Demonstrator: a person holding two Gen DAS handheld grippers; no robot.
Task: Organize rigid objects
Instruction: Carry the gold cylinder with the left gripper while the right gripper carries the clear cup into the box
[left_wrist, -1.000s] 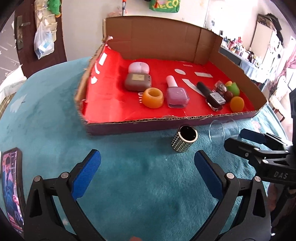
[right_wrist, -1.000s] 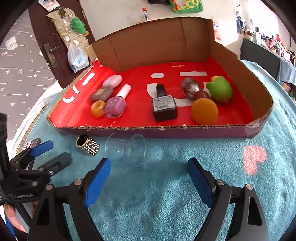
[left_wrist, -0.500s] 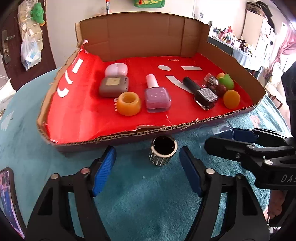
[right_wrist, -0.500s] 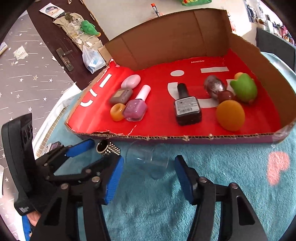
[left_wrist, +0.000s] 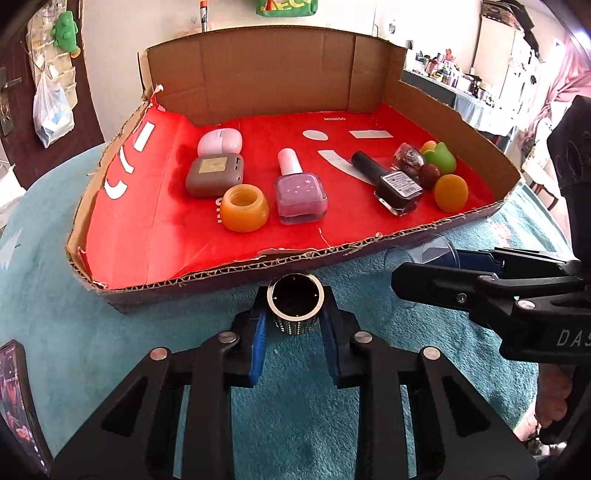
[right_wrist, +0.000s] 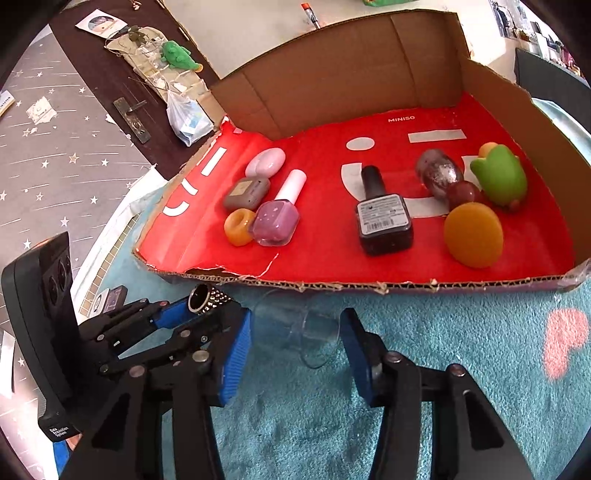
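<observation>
**Studded ring gripped; clear cup bracketed, both at the box's front edge**

While the cardboard box (left_wrist: 443, 110) sits on the teal cloth (left_wrist: 74, 314) with its low front wall facing both grippers, that wall is all that stands between them and the red floor inside. A phone (left_wrist: 14, 398) lies at the far left of the cloth.

Left gripper (left_wrist: 295, 325): points down at a slant, pads clamped on the studded metal ring (left_wrist: 295, 306), which stands open end up on the cloth just before the front wall. Seen from the right wrist, the ring (right_wrist: 207, 295) sits pinched between the blue pads.

Right gripper (right_wrist: 295, 350): also slanted down, just beside the left one. Its jaws have just been closing around the clear plastic cup (right_wrist: 303, 328), which lies on its side on the cloth between them. Whether the pads press on the cup cannot be told; a gap shows on the right side.

Count inside the box: two nail polish bottles, pink (left_wrist: 299, 188) and dark (left_wrist: 395, 184); two small cases, white (left_wrist: 219, 142) and brown (left_wrist: 214, 175); one amber ring (left_wrist: 243, 206); one orange ball (left_wrist: 450, 192); one green toy (left_wrist: 439, 158); one glittery bottle (left_wrist: 408, 158).
</observation>
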